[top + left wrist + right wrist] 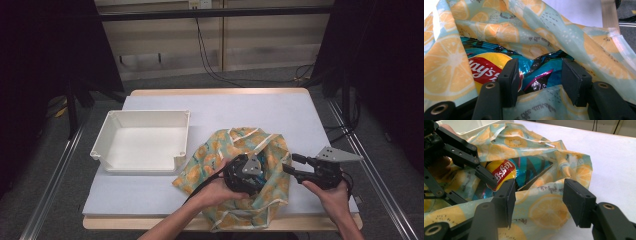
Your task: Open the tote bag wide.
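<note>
While you work at the table (150, 200), one fruit-print bag (272, 192) near its front edge, one chip packet (484, 67) inside, one white tray (142, 142) beside, your left gripper (537, 75) spread at the bag's mouth, right gripper (539, 202) spread, nothing pinched.

"Lay's" logo on the chip packet (486, 68) inside the bag (235, 145)
</note>
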`<act>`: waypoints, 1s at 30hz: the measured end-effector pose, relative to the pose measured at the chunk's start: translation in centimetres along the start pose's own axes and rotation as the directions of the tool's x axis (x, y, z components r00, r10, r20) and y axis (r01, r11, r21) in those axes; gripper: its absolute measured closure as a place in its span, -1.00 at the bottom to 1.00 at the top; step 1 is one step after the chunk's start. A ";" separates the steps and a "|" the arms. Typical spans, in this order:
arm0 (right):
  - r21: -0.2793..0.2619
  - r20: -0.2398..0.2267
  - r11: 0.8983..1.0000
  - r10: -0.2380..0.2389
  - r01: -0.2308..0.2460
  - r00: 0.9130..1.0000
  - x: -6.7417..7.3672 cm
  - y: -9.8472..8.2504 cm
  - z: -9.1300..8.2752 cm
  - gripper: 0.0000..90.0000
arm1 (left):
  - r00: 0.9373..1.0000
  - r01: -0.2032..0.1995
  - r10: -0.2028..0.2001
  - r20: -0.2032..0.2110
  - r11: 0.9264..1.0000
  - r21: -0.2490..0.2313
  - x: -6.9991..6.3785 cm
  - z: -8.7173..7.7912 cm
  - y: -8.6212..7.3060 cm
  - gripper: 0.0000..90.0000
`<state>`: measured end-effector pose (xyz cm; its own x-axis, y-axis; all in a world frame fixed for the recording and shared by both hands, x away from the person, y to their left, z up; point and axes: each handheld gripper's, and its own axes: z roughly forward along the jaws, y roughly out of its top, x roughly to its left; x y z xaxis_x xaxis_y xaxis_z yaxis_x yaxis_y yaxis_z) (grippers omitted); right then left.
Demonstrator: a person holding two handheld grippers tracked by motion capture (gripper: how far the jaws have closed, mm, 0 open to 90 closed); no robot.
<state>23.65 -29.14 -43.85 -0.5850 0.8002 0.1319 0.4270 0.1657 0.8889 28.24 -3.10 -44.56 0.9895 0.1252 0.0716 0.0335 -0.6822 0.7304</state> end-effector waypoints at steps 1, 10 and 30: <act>0.000 0.000 1.000 0.000 0.000 1.000 0.0 0.0 0.0 -0.02 | 1.000 -0.003 0.003 -0.001 1.000 0.005 0.0 0.0 -0.1 0.08; 0.003 -0.005 1.000 0.002 -0.002 1.000 -0.2 -0.3 0.2 -0.04 | 0.989 -0.138 0.143 -0.036 0.984 0.115 -1.7 1.4 -0.3 -0.03; 0.015 -0.017 1.000 -0.002 0.002 1.000 0.0 -0.3 0.5 -0.04 | 0.993 -0.095 0.103 -0.063 0.988 0.119 -1.4 1.6 -0.3 0.85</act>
<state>23.86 -28.92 -44.38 -0.5977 0.7898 0.1377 0.4358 0.1759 0.8827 27.10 -4.23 -45.96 0.9769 0.0993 0.1891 -0.0443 -0.7718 0.6343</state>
